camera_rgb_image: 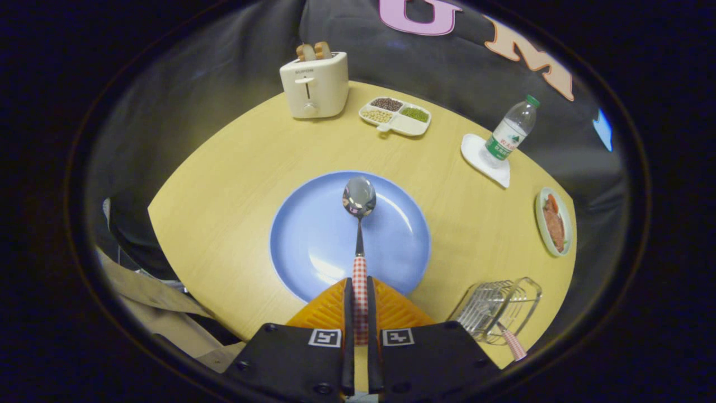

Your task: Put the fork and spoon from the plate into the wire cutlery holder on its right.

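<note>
My gripper [360, 296] is shut on the red-and-white checked handle of the spoon [359, 197]. The spoon points straight ahead of the fingers, its shiny bowl lifted over the far half of the round blue plate [302, 240]. The plate lies on the yellow table just beyond the fingers. To the right of the fingers stands the wire cutlery holder [498, 307] near the table's edge. A checked handle [513, 342], like the spoon's, sticks out of it toward me; its head is hidden inside the wires.
At the table's far side stand a white toaster [315, 84] with bread in it and a divided white dish [396, 116] of beans. A water bottle [510, 133] on a white coaster and a small green plate of food [554, 222] stand at the right.
</note>
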A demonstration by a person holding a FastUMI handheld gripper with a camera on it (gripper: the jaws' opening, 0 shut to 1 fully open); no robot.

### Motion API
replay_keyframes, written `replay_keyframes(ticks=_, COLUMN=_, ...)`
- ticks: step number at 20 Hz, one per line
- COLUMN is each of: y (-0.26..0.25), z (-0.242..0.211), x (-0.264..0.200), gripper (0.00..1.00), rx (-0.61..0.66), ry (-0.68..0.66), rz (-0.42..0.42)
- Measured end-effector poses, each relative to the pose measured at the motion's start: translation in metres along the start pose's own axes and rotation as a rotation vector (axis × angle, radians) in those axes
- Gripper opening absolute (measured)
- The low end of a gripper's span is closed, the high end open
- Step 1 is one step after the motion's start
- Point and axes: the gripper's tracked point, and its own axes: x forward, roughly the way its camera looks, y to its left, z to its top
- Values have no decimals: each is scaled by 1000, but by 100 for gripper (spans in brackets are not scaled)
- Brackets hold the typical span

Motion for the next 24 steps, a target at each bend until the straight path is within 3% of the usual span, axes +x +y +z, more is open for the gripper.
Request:
replay_keyframes(ticks=10, y=-77, z=-18, x=-64, gripper=13, rx=-46, ry=54, rz=6)
replay_keyframes(ticks=17, y=-138, z=-49, x=-104, gripper=13, rx=-62, ry=146, rz=-12)
replay_keyframes(ticks=24, y=-179, z=-90, x=-125, gripper=13, rx=-156, ry=292, rz=-30)
